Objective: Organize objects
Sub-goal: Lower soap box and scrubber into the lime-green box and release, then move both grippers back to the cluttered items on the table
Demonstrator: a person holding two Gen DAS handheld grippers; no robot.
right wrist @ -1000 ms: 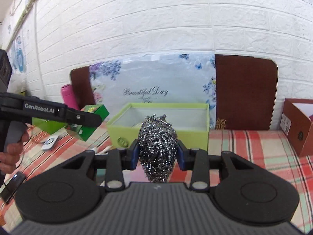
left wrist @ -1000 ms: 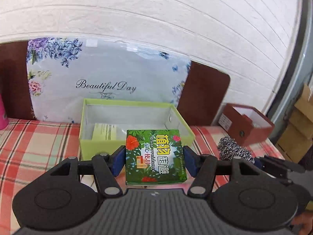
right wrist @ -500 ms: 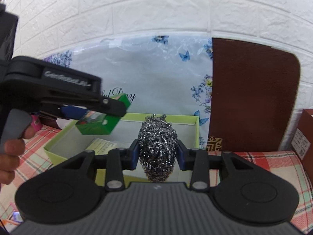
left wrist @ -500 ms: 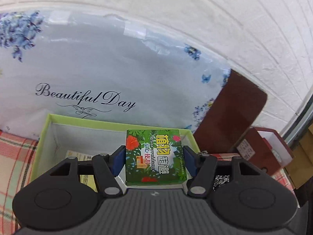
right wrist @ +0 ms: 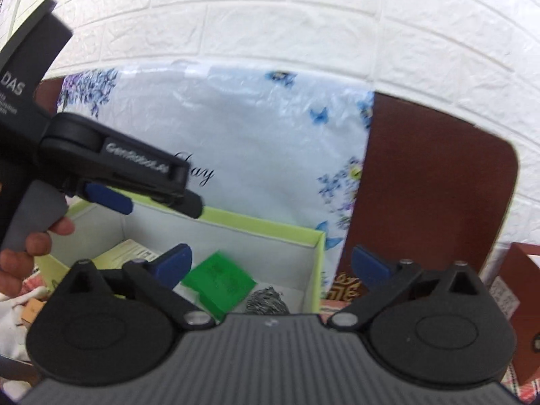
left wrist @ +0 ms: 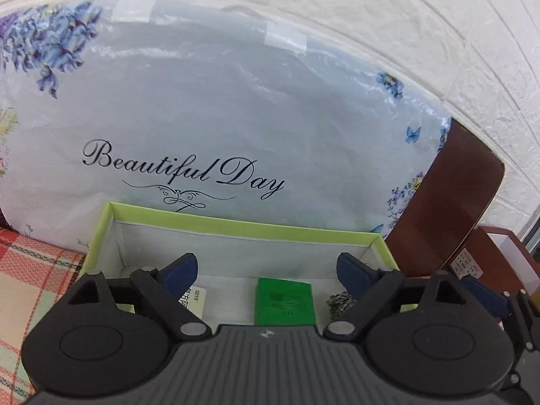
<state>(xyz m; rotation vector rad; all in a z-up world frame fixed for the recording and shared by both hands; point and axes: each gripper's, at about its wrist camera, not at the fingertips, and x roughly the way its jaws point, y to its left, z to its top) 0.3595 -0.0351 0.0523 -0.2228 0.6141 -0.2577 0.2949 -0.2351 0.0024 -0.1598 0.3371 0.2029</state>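
Observation:
A lime-green open box [left wrist: 236, 224] [right wrist: 270, 224] stands against a flowered panel. Inside it lie a small green carton [left wrist: 285, 302] [right wrist: 222, 281], a steel-wool scourer [left wrist: 341, 303] [right wrist: 266, 300] to its right, and a pale leaflet [left wrist: 195, 298] [right wrist: 130, 253] to its left. My left gripper [left wrist: 266, 268] hangs over the box, its jaws opening wide, nothing pressed between them. My right gripper [right wrist: 271, 263] is likewise over the box, jaws opening, both objects lying free below. In the right wrist view the left gripper [right wrist: 135, 189] reaches in from the left, held by a hand [right wrist: 30, 249].
A flowered "Beautiful Day" panel [left wrist: 219, 128] and a brown board [right wrist: 432, 185] lean on the white brick wall behind the box. A brown carton [left wrist: 489, 263] [right wrist: 519, 297] stands to the right. A red plaid cloth [left wrist: 30, 270] covers the table.
Both grippers moved forward and down over the lime-green box, then opened. The green carton and the scourer dropped out of the jaws and now lie inside the box.

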